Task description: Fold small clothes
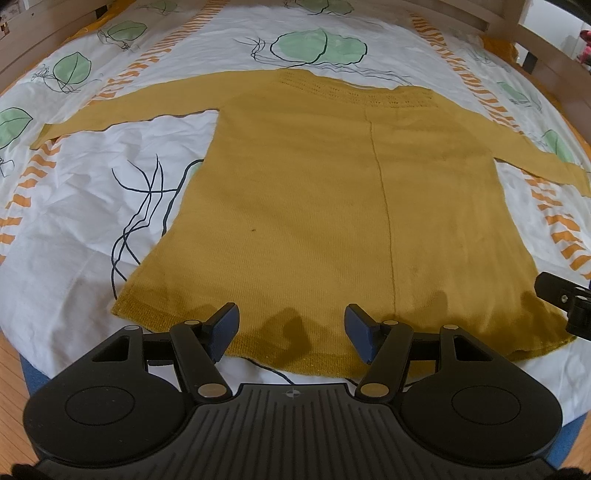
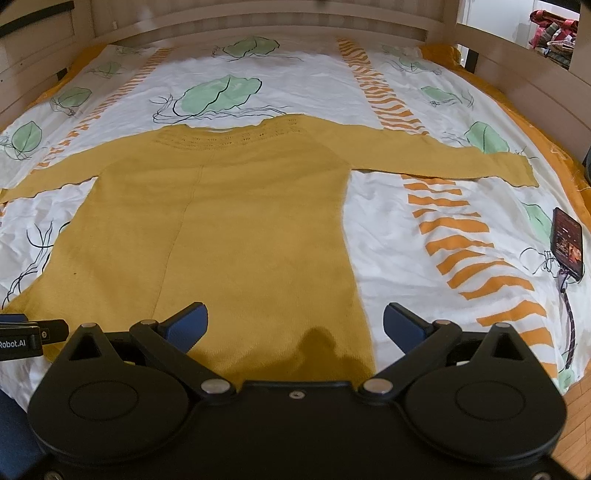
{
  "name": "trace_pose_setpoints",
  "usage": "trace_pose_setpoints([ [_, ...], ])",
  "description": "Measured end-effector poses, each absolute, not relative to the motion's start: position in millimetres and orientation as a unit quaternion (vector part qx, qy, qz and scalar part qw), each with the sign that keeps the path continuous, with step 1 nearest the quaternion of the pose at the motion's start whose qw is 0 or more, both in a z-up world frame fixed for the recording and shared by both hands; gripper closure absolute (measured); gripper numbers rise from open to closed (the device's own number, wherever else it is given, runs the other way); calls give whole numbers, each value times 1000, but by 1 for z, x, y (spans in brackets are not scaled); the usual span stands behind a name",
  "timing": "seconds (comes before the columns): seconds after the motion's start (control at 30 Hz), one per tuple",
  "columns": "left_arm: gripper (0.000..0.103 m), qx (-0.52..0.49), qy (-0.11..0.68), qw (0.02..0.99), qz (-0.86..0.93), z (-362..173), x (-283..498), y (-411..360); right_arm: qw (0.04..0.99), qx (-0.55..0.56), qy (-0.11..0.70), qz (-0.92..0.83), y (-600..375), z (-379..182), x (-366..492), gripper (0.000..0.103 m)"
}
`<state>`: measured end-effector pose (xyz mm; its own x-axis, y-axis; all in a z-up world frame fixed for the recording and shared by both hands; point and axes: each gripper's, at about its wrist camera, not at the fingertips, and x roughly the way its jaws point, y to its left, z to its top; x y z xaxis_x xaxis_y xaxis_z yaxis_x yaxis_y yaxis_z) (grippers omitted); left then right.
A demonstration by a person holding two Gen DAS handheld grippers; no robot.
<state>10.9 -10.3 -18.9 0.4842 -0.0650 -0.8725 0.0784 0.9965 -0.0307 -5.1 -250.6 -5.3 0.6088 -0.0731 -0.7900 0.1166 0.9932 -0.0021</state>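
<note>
A mustard yellow knit sweater (image 1: 317,206) lies flat on the bed, both sleeves spread out sideways, neck at the far end, hem near me. It also shows in the right wrist view (image 2: 236,236). My left gripper (image 1: 290,332) is open and empty, hovering over the hem near its middle. My right gripper (image 2: 295,328) is open and empty, over the hem's right corner. Part of the right gripper (image 1: 565,299) shows at the left wrist view's right edge, and part of the left gripper (image 2: 22,336) at the right wrist view's left edge.
The bed sheet (image 2: 303,81) is white with green leaves and orange stripes. A phone (image 2: 567,247) with a cable lies on the sheet at the right. A wooden bed frame (image 2: 258,22) runs along the far side and right. Wooden floor (image 1: 11,387) shows below the bed.
</note>
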Motion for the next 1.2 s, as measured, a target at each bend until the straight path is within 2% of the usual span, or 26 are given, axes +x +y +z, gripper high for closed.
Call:
trace_pose_setpoints([
  [0.7, 42, 10, 504, 862, -43, -18, 15, -9, 880, 68, 470, -25, -261, -18, 3, 3],
  [1.2, 42, 7, 431, 900, -67, 14, 89, -8, 866, 162, 472, -14, -343, -17, 67, 3],
])
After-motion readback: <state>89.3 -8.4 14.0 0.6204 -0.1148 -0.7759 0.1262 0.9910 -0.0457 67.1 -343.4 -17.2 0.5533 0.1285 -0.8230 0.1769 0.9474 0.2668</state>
